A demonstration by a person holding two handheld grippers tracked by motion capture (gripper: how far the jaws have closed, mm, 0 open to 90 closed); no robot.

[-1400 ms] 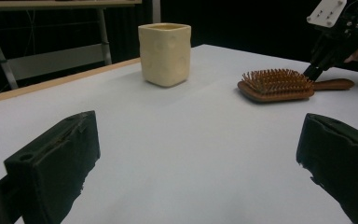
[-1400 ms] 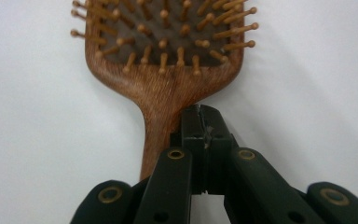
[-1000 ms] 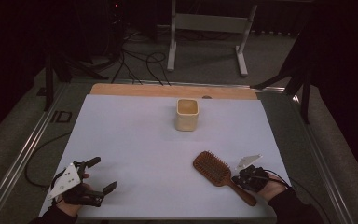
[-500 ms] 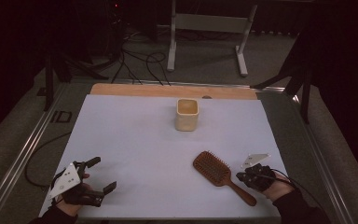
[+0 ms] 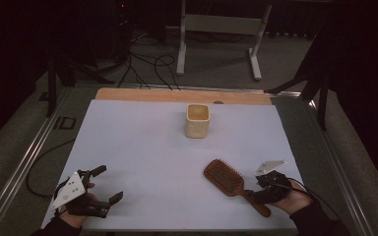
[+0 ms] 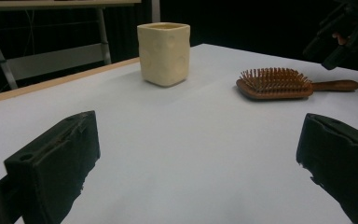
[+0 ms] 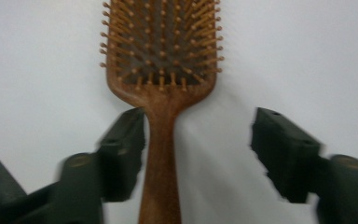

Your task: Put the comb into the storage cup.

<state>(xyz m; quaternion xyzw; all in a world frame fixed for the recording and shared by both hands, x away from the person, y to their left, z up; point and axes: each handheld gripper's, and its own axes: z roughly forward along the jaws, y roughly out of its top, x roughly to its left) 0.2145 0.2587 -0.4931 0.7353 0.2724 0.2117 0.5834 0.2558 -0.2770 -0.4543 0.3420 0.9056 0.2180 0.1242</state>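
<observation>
Two grippers: right gripper (image 5: 259,192), jaws just opening, astride wooden hairbrush (image 5: 229,179) handle, unclamped; left gripper (image 5: 101,189), jaws wide open, empty, on white table (image 5: 142,147).

A cream square cup (image 5: 197,120) stands upright on the white table sheet (image 5: 142,162), toward the sheet's far edge and about midway across it. Its walls look dimpled in the left gripper view. Beyond the sheet's far edge runs a strip of bare wooden tabletop (image 5: 142,95). Past that strip, on the dark floor, stands a pale metal stand (image 5: 221,29), and black cables (image 5: 147,64) lie tangled to the stand's left.
</observation>
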